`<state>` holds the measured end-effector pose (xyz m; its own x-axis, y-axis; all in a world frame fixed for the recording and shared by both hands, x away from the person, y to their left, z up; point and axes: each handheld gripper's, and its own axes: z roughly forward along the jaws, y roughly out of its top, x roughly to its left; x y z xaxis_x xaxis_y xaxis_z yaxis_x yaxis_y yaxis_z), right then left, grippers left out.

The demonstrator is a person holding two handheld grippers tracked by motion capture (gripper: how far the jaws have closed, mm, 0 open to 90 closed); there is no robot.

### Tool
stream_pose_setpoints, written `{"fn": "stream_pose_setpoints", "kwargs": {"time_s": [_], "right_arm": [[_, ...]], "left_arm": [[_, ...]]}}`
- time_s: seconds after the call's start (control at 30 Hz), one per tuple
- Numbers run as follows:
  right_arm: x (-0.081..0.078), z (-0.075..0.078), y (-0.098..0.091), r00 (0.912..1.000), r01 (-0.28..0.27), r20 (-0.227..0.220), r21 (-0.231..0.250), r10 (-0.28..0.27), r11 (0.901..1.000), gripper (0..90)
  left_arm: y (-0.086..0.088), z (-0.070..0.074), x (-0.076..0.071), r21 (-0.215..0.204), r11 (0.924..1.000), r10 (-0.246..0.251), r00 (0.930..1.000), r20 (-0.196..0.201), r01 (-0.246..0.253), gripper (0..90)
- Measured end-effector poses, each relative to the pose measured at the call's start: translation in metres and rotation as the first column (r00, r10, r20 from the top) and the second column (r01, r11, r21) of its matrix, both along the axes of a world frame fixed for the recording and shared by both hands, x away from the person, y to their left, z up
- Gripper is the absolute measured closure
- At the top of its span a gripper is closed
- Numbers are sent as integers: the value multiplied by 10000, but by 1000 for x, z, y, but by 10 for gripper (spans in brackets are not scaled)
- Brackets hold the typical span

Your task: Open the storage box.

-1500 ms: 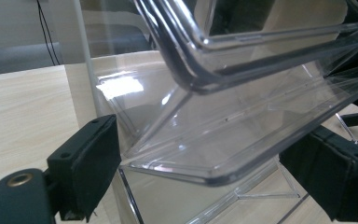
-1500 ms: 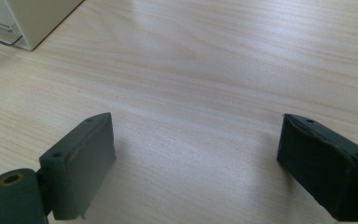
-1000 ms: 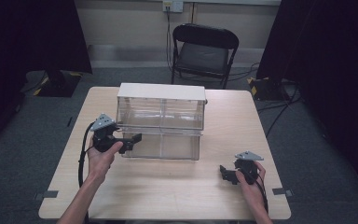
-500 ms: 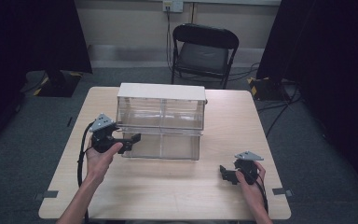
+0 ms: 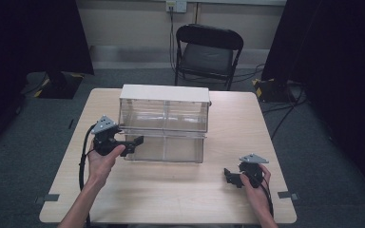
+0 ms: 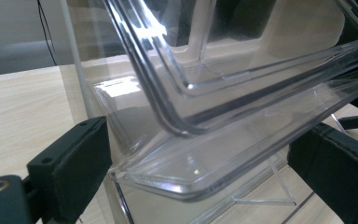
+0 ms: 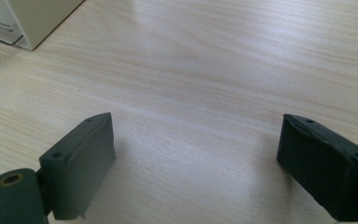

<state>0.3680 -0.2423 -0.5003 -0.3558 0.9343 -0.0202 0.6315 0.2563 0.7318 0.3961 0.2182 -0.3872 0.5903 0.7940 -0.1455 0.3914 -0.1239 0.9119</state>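
While hovering at the front of the clear plastic drawer cabinet with the white top [image 5: 164,102], in the middle of the light wooden table [image 5: 171,199], points the left gripper [image 5: 138,141] at the left end of the lower transparent drawer [image 5: 166,149]. Drawer seemingly pulled out a little already. Jaws have just been closing a bit but stand spread. In the left gripper view, the drawer's rim lying between them, with no pad clearly pressing on it.

Probably the step of taking hold of the drawer front, in order to slide it. Next: close fully on the rim, then move straight along the drawer's rails, without twisting, since smooth plastic slips easily.

Right gripper [image 5: 228,176] resting low over the near right part of the table, well apart from the cabinet, jaws wide apart, nothing between.
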Motion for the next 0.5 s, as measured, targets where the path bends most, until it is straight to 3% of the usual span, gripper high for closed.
{"fn": "stream_pose_setpoints", "kwargs": {"time_s": [0.5], "right_arm": [[0,0,0,10000,9,-17,15,-9,10000,103]], "left_arm": [[1,0,1,61,10000,-35,10000,-55,36,61]]}}
